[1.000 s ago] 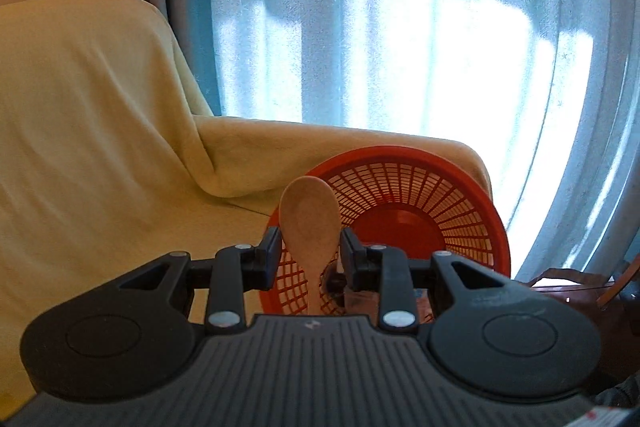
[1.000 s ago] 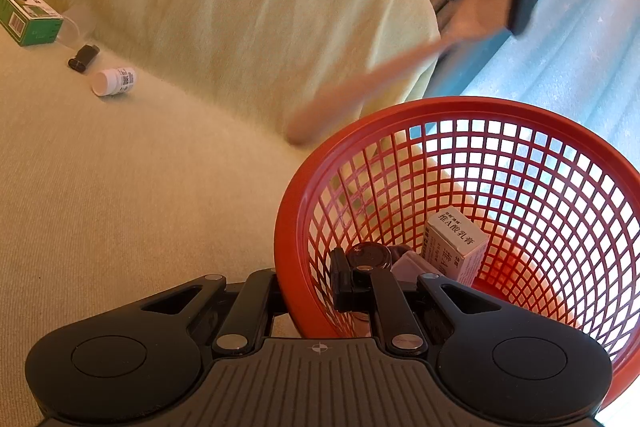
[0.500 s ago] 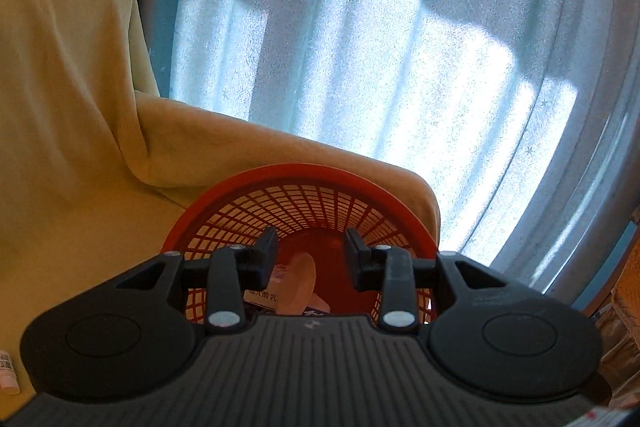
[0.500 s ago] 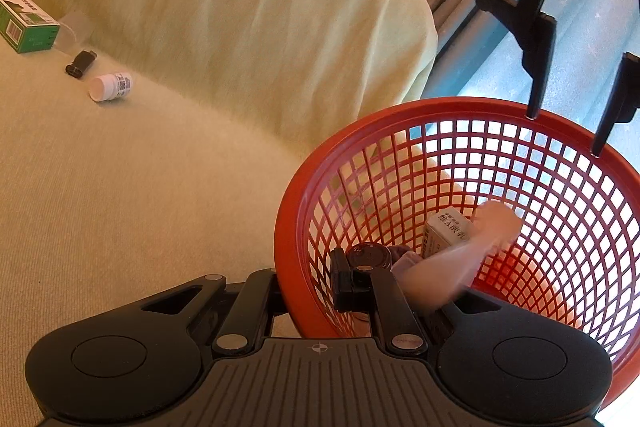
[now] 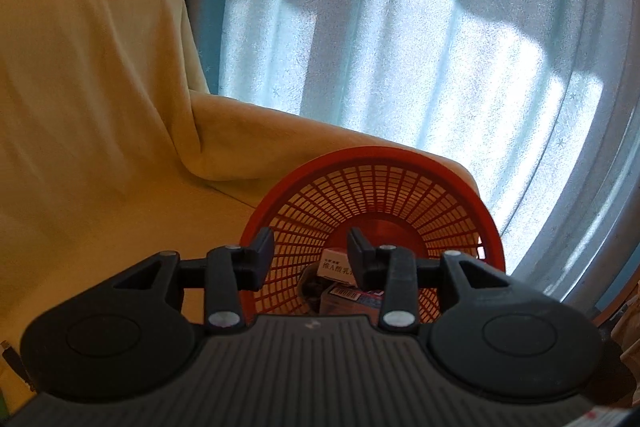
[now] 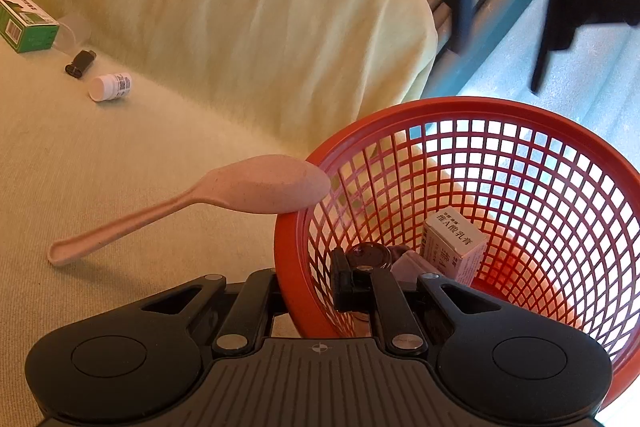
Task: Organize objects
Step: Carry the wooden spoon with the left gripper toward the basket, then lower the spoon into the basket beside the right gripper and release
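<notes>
A beige spoon [image 6: 256, 187] lies outside the red mesh basket [image 6: 480, 105], its bowl against the rim and its handle tip on the sofa seat. My right gripper [image 6: 304, 291] is shut on the basket's near rim. Inside the basket lie a white box [image 6: 452, 243] and a dark round item [image 6: 370, 255]. My left gripper [image 5: 311, 245] hovers over the basket [image 5: 400, 157], its jaws opening with nothing between them. In the right wrist view the left gripper [image 6: 508, 39] shows blurred at the top right, above the basket.
On the yellow-covered sofa seat [image 6: 120, 155] at the far left lie a green box [image 6: 24, 23], a small black object [image 6: 80, 63] and a white pill bottle [image 6: 110, 87]. The sofa back rises behind them. A pale blue curtain [image 5: 420, 47] hangs beyond the basket.
The spoon left my left gripper's jaws, fell towards the basket, and now rests on the rim with its handle on the seat. The left jaws widened. The right gripper kept still.
</notes>
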`<state>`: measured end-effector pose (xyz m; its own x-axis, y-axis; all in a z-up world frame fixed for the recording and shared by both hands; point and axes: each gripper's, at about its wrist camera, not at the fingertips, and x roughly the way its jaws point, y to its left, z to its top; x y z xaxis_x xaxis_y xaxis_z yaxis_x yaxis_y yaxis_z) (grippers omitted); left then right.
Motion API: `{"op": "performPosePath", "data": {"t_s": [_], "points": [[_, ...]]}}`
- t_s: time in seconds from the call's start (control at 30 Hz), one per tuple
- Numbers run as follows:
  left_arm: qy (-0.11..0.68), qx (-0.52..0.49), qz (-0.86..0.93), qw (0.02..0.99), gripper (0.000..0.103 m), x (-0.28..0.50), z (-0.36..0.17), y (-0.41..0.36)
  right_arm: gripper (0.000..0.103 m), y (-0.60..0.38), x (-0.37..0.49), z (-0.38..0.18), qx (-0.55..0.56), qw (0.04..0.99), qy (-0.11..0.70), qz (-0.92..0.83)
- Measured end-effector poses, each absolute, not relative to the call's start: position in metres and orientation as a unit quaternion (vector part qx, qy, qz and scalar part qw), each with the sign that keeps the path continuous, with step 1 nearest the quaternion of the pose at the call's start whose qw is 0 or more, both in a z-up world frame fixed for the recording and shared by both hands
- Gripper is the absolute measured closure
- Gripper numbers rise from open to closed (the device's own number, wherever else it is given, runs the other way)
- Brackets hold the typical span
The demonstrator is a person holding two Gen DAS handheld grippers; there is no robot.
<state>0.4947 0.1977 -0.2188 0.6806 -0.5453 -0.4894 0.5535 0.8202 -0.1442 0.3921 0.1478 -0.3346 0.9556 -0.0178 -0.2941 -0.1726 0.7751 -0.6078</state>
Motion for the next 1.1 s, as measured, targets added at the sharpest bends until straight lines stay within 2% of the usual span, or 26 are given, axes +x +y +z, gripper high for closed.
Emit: {"op": "performPosePath", "data": {"t_s": [0.3,0.53,0.83,1.0,1.1], "points": [[0.311,0.059,-0.261,0.912,0.065,0.488,-0.263,0.253,0.096,0.146,0.391,-0.333,-0.332,0.931,0.143,0.041],[0.358,0.142,-0.314,0.868,0.066,0.48,-0.307,0.248,0.096,0.146,0.391,-0.334,-0.335,0.931,0.143,0.041],[0.381,0.175,-0.345,0.84,0.067,0.488,-0.329,0.228,0.096,0.146,0.391,-0.333,-0.334,0.931,0.143,0.041],[0.383,0.195,-0.351,0.832,0.097,0.49,-0.332,0.22,0.096,0.146,0.391,-0.332,-0.333,0.931,0.142,0.042],[0.371,0.207,-0.35,0.835,0.099,0.487,-0.327,0.218,0.096,0.146,0.391,-0.332,-0.333,0.931,0.142,0.042]]}}
